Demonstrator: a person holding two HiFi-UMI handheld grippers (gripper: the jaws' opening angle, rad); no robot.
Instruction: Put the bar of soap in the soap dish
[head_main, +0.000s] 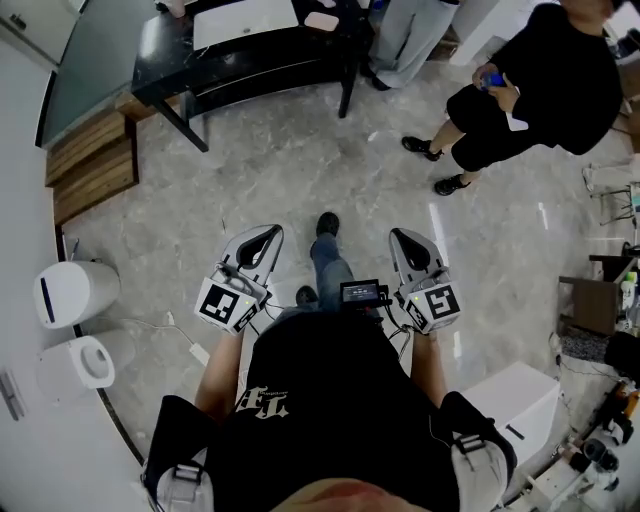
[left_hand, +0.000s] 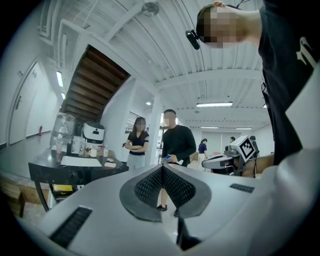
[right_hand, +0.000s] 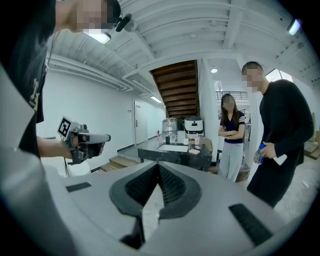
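Approach step: both grippers empty, soap not yet reached

We hold the left hand-held gripper (head_main: 268, 238) and the right hand-held gripper (head_main: 401, 240) with jaws pressed together on nothing, well apart from the dark worktop (head_main: 163, 48). A small pale block (head_main: 322, 20) beside a white tray (head_main: 245, 22) may be the bar of soap; it is too small to tell, and we make out no soap dish. Next we must close in and spread one pair of jaws.
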